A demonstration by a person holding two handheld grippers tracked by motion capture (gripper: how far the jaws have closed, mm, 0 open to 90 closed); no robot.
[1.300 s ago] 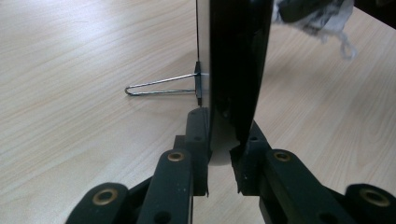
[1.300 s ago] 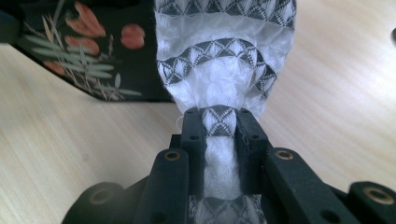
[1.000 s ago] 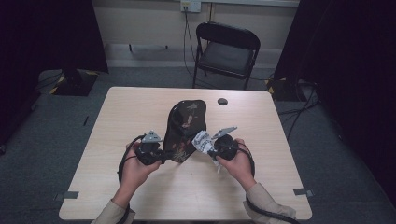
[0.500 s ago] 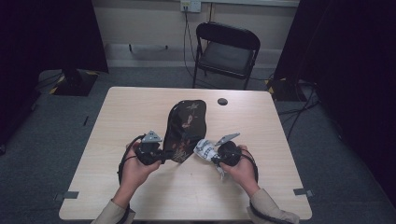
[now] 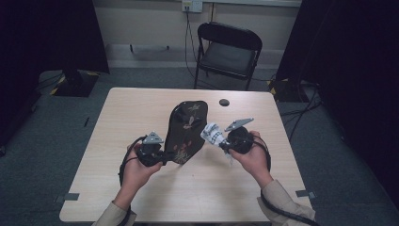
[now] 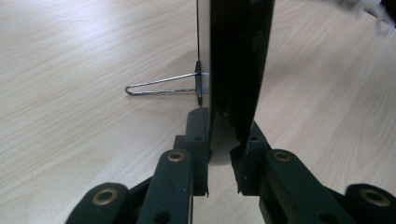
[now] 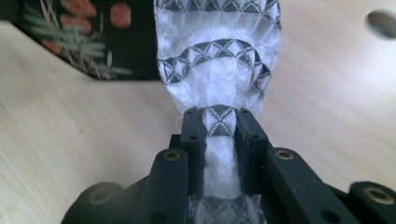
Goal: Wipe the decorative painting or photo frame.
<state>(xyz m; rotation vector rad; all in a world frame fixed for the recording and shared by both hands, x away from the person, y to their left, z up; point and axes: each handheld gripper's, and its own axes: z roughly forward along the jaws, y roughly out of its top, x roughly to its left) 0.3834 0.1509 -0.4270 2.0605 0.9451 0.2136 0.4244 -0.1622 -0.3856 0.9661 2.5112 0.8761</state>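
One glossy black floral tray [image 5: 187,132] stands on edge; left gripper [image 5: 162,156] clamps its 7 o'clock rim, right gripper [image 5: 221,141] pinches a white patterned cloth [image 5: 211,135].

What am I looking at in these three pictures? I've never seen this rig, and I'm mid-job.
No robot arm here: a person at a wooden table holds a two-fingered gripper in each hand. The wide picture comes from a fixed camera above, looking down. The other two come from cameras riding on the grippers, looking along their black fingers.

The left gripper is shut on the lower edge of a black lacquered tray painted with flowers, holding it on edge. In the left gripper view a thin wire loop sticks out from the tray's back.

The right gripper is shut on a bunched white cloth with a dark triangle pattern, held beside the tray.

A small dark round spot sits near the table's far edge.
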